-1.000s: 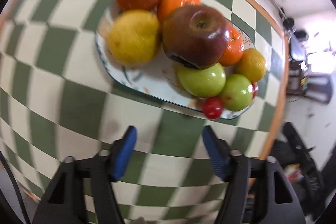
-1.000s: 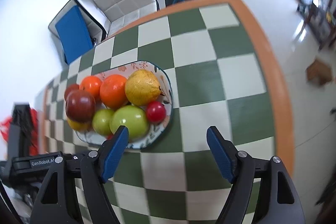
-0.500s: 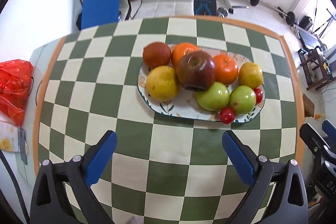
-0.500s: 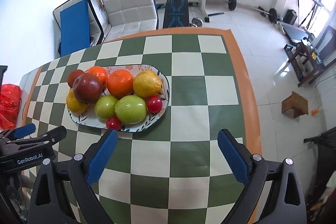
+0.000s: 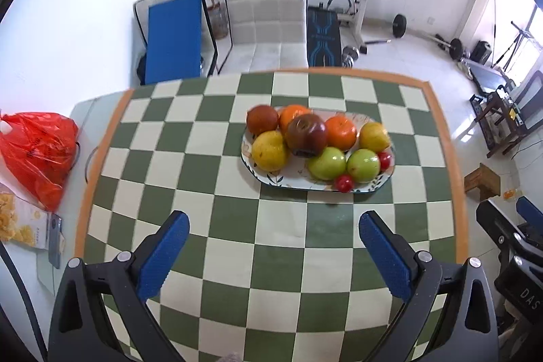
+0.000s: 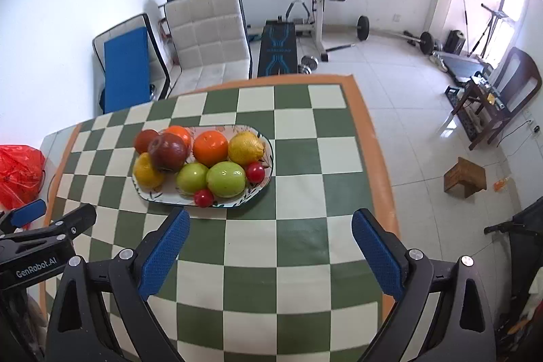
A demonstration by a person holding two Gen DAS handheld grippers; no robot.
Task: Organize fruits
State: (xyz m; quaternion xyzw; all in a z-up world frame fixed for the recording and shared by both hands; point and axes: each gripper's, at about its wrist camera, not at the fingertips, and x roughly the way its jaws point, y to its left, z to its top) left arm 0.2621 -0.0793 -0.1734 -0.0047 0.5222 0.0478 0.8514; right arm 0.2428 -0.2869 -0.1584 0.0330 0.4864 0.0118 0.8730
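Observation:
An oval patterned plate sits on the green-and-cream checked table and holds several fruits: a dark red apple on top, oranges, yellow fruits, two green apples, small red tomatoes. My left gripper is open and empty, raised well back from the plate. My right gripper is open and empty, also raised, right of the plate. The left gripper's body shows in the right wrist view.
A red plastic bag and a snack packet lie on a side surface left of the table. The table's orange edge runs along the right. A white chair, blue mat and weight bench stand beyond.
Both grippers have pulled up and back from the plate and opened wider. The fruits stay on the plate.

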